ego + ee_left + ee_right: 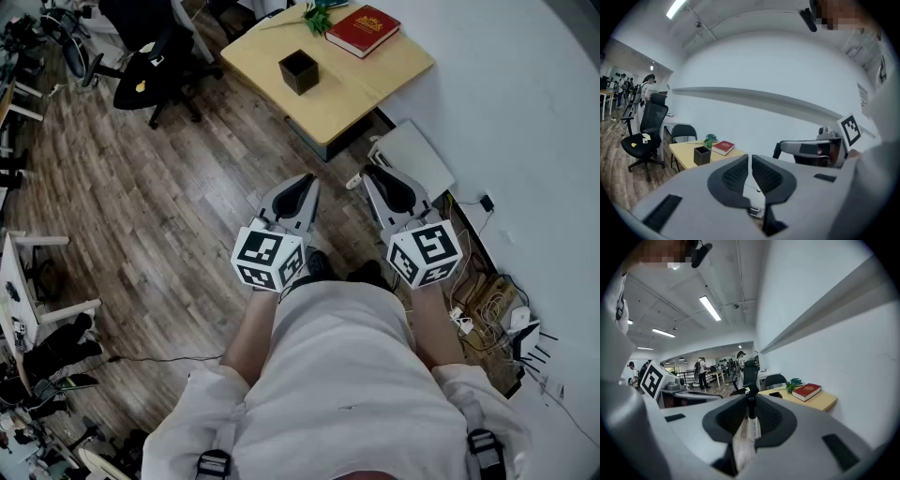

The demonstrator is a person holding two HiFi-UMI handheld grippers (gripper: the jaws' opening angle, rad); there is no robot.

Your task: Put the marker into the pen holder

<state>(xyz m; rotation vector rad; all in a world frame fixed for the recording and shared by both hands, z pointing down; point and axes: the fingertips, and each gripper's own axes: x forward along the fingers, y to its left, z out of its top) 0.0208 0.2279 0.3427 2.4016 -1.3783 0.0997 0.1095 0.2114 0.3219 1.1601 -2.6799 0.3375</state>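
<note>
right gripper point(751, 400): jaws clamped on a marker point(752, 426); nothing else between them
marker: white barrel with a dark cap, lying along the jaw line, cap end at the tips pointing forward; I can't make it out in the head view
left gripper point(750, 157): jaws closed together, only a thin slit between the pads, nothing held
gripper pose: both held close in front of the person's torso, side by side but apart, tips pointing away from the body; left gripper point(302, 184), right gripper point(377, 176)
pen holder point(299, 71): black, square, open top, upright on a wooden table point(380, 80); well ahead of both grippers, past a stretch of bare wood floor point(141, 206); ahead and left of the left jaws point(701, 155), ahead and slightly right of the right jaws point(776, 394)
holder contents: can't tell from here
red book point(363, 29): flat on the same table, beyond the pen holder from the grippers, apart from it
green plant point(314, 17): just beside the book, at the table's far edge
office chair point(155, 70): black, ahead and far left of the left gripper, beside the table
</note>
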